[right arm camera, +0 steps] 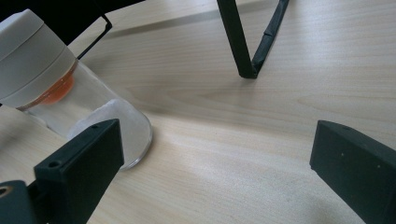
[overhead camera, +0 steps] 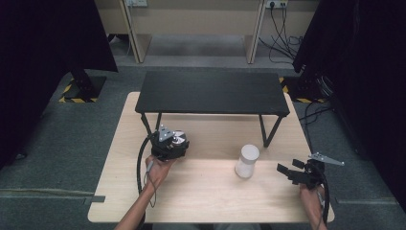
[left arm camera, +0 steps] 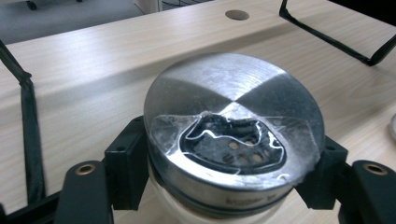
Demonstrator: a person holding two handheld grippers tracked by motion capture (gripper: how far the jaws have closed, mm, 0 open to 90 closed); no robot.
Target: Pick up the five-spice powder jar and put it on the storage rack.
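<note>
Left gripper [left arm camera: 219,186]: I had its jaws clamped on a metal-lidded jar [left arm camera: 233,135], one at each side just under the lid.
Right gripper [right arm camera: 219,172]: I held it with jaws spread wide, nothing between them.
White-capped jar [right arm camera: 51,79]: stood on the wooden table [overhead camera: 201,191] just beyond that gripper's left jaw.
Black stand [overhead camera: 210,92]: farther off, beyond both grippers.

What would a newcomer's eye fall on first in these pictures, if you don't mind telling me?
Probably the shiny metal-lidded jar, clamped between the jaws of the left gripper on the near left of the wooden table. Next comes the white-capped clear container standing alone right of centre, with the right gripper open beside it. Behind both stands a low black shelf.
</note>
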